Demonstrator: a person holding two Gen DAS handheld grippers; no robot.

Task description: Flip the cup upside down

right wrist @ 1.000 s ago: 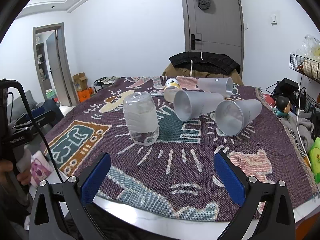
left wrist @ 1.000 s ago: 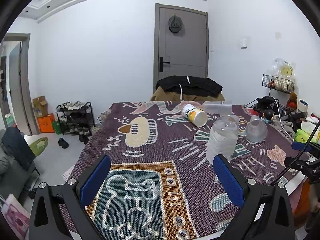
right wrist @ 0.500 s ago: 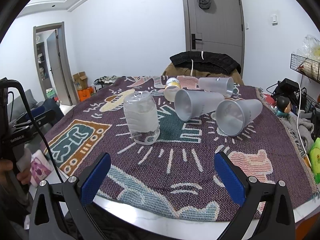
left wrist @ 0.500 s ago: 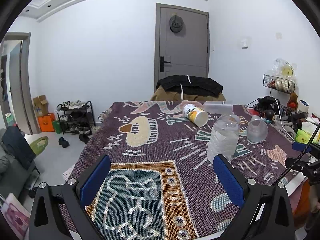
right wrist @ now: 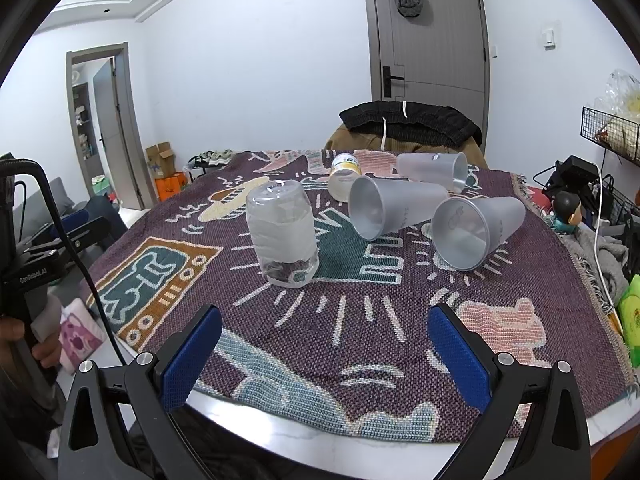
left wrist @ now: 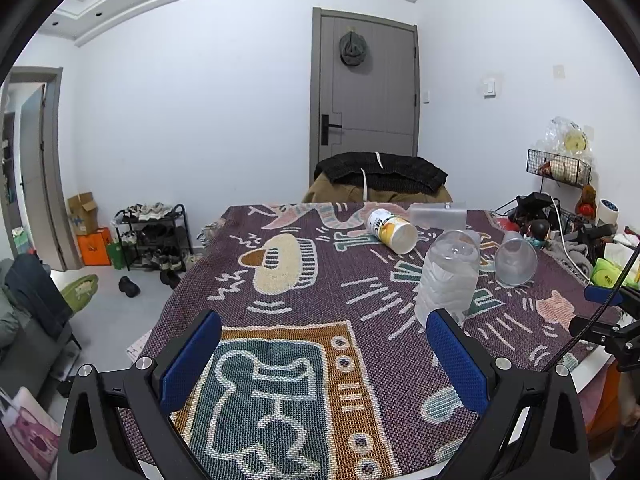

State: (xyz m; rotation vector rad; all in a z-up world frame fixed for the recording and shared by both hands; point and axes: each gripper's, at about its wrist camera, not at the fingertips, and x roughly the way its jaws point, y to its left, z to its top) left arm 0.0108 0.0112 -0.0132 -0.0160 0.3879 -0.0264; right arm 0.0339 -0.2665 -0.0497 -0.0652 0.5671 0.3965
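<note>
We see the left hand-held gripper [left wrist: 323, 360] spread wide, its blue pads [left wrist: 191, 360] holding nothing and touching nothing, poised over the near edge of the table [left wrist: 592, 364]. The right hand-held gripper [right wrist: 324, 354] is just as wide, empty, and hangs over the near rim of the table, above the patterned woven cloth [right wrist: 360, 320] that covers it.

The clear cup [right wrist: 282, 233] stands mouth-down on the cloth, its closed base uppermost and its rim flat on the weave. In the right wrist view it sits left of centre, beyond the gripper's fingers and apart from them. In the left wrist view we find the same cup [left wrist: 448, 276] on the right side, just beyond the right blue pad, which overlaps its lower edge in the picture; we cannot tell whether they touch.

Three frosted cups lie on their sides farther back. One [right wrist: 394, 206] points its mouth toward the near left, a second [right wrist: 476, 230] lies to its right with its mouth facing us, and a third [right wrist: 434, 166] rests at the far side. A small white and yellow container [right wrist: 345, 174] lies tipped over, just beside the first frosted cup.
</note>
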